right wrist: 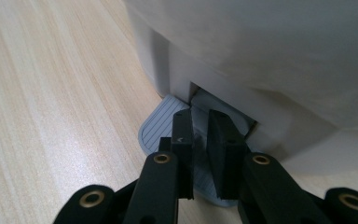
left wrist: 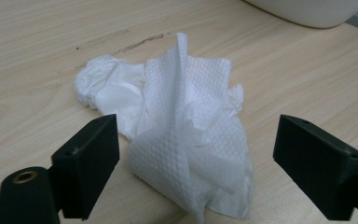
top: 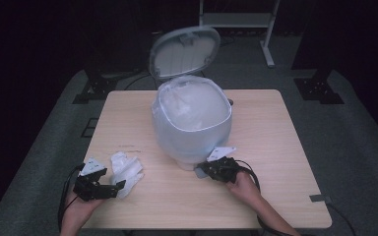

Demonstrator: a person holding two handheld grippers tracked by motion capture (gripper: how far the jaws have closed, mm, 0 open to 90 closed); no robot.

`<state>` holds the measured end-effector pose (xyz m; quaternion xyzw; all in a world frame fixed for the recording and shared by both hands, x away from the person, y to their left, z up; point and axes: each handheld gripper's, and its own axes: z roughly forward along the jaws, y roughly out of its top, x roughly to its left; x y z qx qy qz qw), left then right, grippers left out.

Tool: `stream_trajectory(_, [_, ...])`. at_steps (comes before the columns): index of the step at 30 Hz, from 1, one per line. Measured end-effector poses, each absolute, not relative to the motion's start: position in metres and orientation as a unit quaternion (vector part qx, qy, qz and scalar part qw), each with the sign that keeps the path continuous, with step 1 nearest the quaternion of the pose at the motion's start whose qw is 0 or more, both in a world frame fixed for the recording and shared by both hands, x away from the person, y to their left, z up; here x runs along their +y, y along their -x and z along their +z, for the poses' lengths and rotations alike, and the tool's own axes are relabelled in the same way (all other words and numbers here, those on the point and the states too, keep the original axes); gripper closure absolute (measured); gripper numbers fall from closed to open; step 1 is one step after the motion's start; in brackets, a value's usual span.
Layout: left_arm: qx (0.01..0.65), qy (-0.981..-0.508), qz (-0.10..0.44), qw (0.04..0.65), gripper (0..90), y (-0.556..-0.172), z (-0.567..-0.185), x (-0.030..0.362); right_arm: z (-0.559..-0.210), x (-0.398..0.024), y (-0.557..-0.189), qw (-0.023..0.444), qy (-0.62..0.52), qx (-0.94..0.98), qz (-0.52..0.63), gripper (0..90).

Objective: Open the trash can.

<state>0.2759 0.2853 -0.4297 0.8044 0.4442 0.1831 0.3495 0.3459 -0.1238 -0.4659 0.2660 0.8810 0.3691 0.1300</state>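
Right gripper (right wrist: pixel 199 140), jaws pinched together, presses the bin's pedal (right wrist: pixel 156 128) while the left gripper (left wrist: pixel 196 154) straddles the tissue (left wrist: pixel 186 135) unclenched; a slip off that pedal could drop the lid (top: pixel 186 51).

Each black claw (top: pixel 120 186) (top: pixel 201 170) carries brass-ringed screw holes, a grey three-cornered plate and a black cable.

High overview; two close jaw-level views sharing the table (top: pixel 275 128).
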Motion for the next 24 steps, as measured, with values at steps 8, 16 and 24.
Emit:
stream_trajectory(8, [0.433, -0.819, 0.162, 0.341, 28.4, -0.287, -0.432, 0.28, -0.466, -0.123, -0.345, 0.134, -0.26, 0.883, 0.368, 80.3])
stream_trajectory(16, [0.423, -0.836, 0.152, 0.316, 41.2, -0.297, -0.431, 0.275, -0.466, -0.124, -0.346, 0.133, -0.255, 0.884, 0.368, 80.3])
stream_trajectory(24, [0.412, -0.846, 0.134, 0.312, 56.9, -0.304, -0.437, 0.274, -0.467, -0.125, -0.345, 0.133, -0.257, 0.882, 0.371, 80.3])
